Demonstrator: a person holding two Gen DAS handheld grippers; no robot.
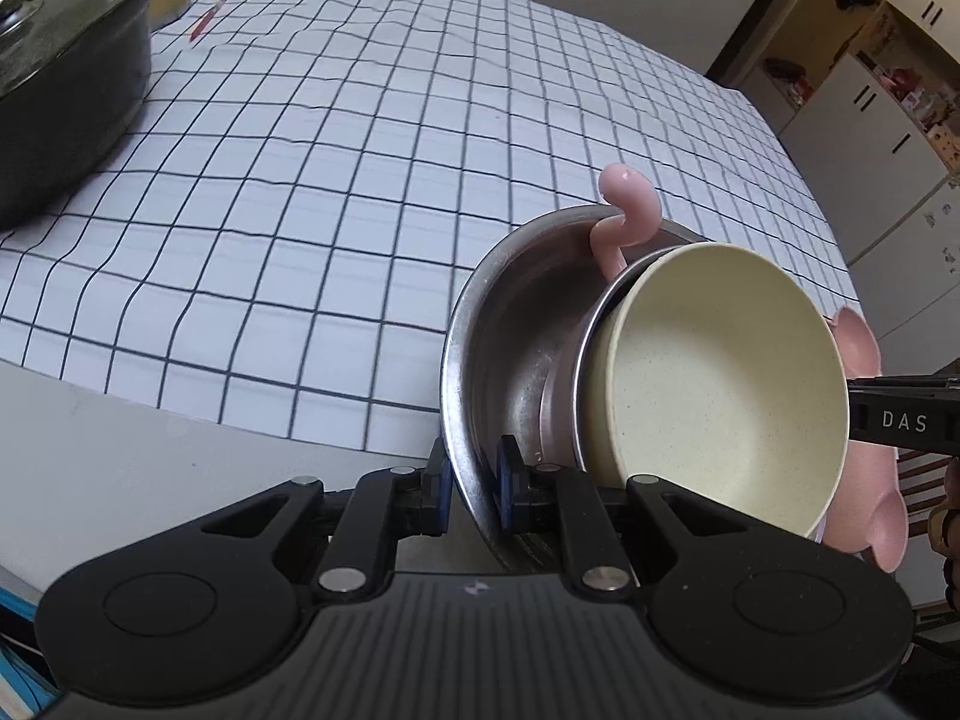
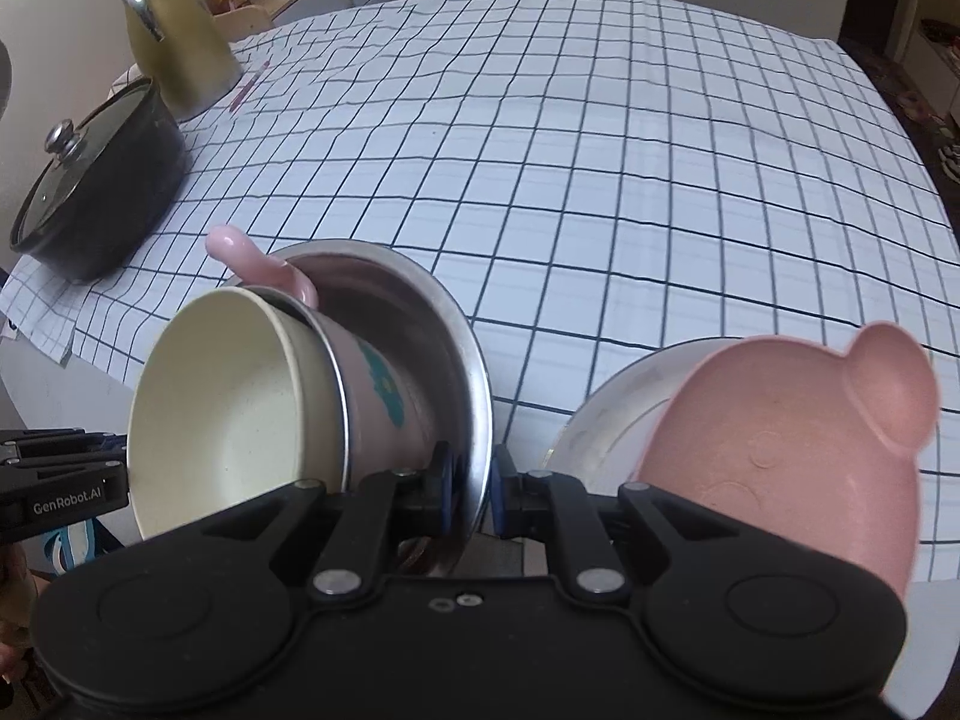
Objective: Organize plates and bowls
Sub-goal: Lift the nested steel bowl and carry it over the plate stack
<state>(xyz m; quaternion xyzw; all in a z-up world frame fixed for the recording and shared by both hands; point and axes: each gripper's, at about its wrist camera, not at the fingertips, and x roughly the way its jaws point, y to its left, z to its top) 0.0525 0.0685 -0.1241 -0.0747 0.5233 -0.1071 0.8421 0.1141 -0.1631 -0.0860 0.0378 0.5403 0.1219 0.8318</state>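
A steel bowl is tilted on its side above the table's near edge, with a pink mug and a cream bowl nested in it. My left gripper is shut on the steel bowl's rim. My right gripper is shut on the same steel bowl at its rim from the other side. The cream bowl sits inside the pink mug, whose pink handle sticks up. A pink eared bowl rests in a white bowl on the right.
A checked tablecloth covers the table. A black lidded pot and a yellow-green jug stand at the far left. Wooden chairs stand behind the table. White cabinets are at the right.
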